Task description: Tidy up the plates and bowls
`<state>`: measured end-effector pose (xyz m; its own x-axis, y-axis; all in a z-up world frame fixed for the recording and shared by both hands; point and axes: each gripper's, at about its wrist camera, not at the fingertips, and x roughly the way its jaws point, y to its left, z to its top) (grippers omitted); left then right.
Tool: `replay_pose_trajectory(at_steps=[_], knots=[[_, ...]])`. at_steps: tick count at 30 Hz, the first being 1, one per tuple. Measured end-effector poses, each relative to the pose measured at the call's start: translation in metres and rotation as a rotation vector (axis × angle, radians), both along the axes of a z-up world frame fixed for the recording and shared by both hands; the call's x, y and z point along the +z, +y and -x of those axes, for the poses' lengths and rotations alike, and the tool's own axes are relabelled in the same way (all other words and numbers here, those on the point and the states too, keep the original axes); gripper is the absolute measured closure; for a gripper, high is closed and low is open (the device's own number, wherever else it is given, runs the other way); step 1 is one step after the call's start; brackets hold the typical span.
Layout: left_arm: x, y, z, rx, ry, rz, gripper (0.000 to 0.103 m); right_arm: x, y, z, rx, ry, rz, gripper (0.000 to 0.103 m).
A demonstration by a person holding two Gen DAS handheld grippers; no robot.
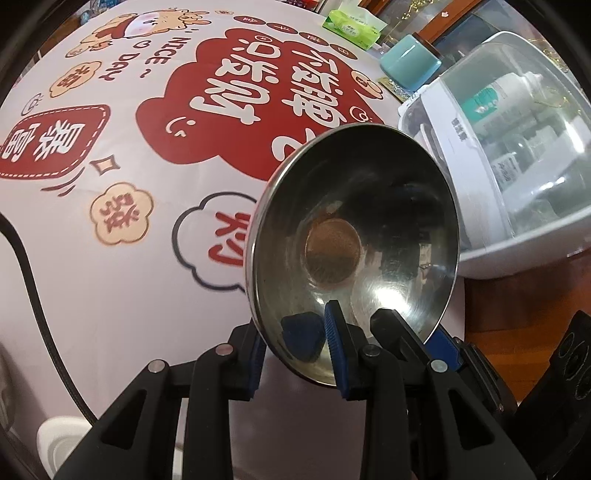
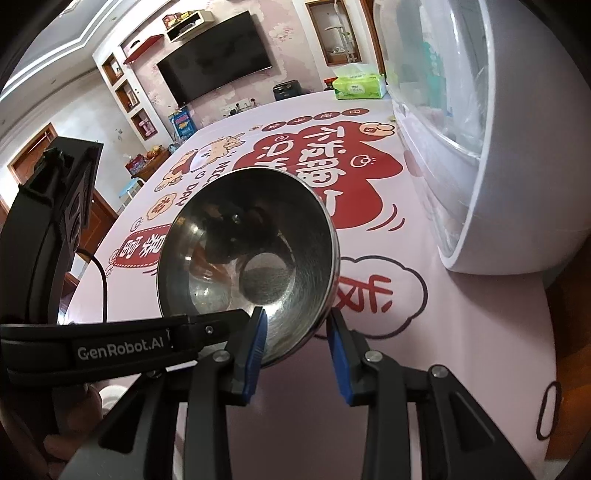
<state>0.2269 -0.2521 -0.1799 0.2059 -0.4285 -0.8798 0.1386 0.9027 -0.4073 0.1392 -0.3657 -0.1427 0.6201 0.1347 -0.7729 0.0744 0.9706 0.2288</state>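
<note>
A steel bowl is seen tilted in the left wrist view, its near rim clamped between the blue pads of the left gripper, one pad inside the bowl and the other against its outer wall. The bowl is held above a tablecloth printed with red and cream cartoon shapes. In the right wrist view a steel bowl is likewise gripped at its near rim by the right gripper — the left pad lies inside the rim and the right pad against the outside. Whether the two views show one shared bowl or two separate ones cannot be told. To the right of the bowl a white cabinet with a clear domed cover stands on the table, bottles dimly visible inside. At the far edge a green tissue pack and a teal jar are placed. A black cable runs along the left of the cloth — and a television is mounted on the far wall.
</note>
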Motion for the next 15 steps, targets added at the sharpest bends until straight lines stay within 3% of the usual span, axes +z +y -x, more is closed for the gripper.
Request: replay_pose_trajectory(at_steps=[15], knots=[[0.034, 0.027, 0.052, -0.012, -0.060, 0.023, 0.074, 0.034, 0.031, 0.050, 0.047, -0.053, 0.053, 0.070]])
